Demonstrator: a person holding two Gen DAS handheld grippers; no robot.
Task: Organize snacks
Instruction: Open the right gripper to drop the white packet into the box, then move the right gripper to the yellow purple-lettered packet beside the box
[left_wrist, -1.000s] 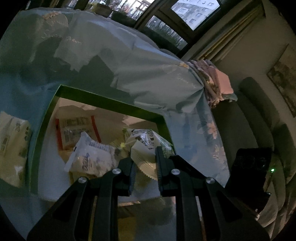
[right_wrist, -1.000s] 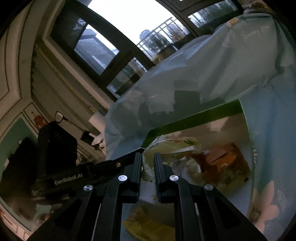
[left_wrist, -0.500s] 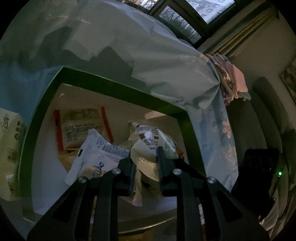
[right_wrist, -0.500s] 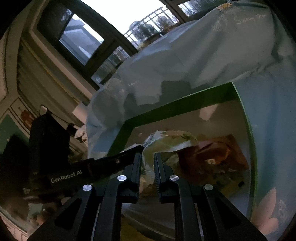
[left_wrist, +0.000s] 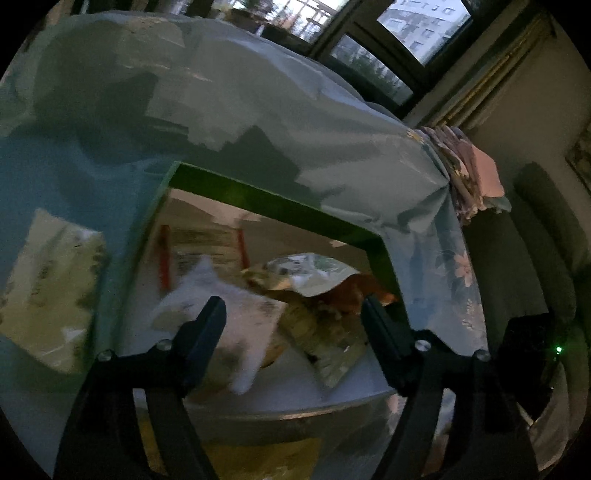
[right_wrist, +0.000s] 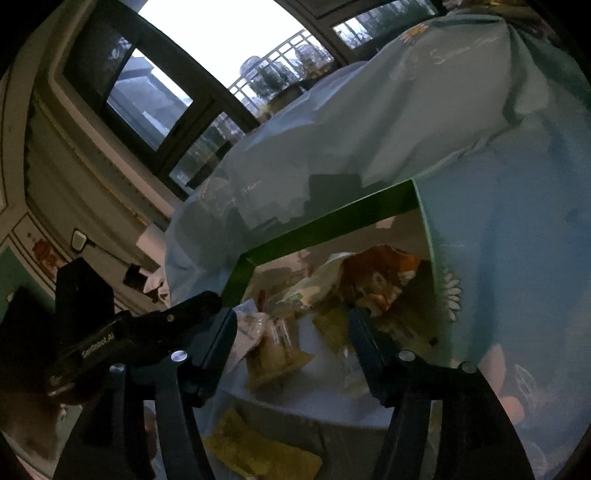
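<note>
A green-rimmed box (left_wrist: 280, 206) with a pale inside sits on the light blue cloth and holds several snack packets. In the left wrist view a white packet (left_wrist: 218, 306), a red-edged packet (left_wrist: 201, 247), a pale printed packet (left_wrist: 325, 328) and an orange packet (left_wrist: 354, 291) lie in it. My left gripper (left_wrist: 291, 314) is open and empty over the box. In the right wrist view the box (right_wrist: 332, 218) holds an orange packet (right_wrist: 380, 273) and pale packets (right_wrist: 273, 343). My right gripper (right_wrist: 291, 325) is open and empty over it.
A pale packet (left_wrist: 48, 291) lies on the cloth left of the box. A yellow packet (right_wrist: 258, 446) lies in front of the box. The left gripper's body (right_wrist: 122, 332) sits at the left of the right wrist view. A grey sofa (left_wrist: 535, 229) stands at the right.
Both grippers have opened wide. The pale printed packet that the left gripper held now lies in the box. The packets in the box look blurred by motion.
</note>
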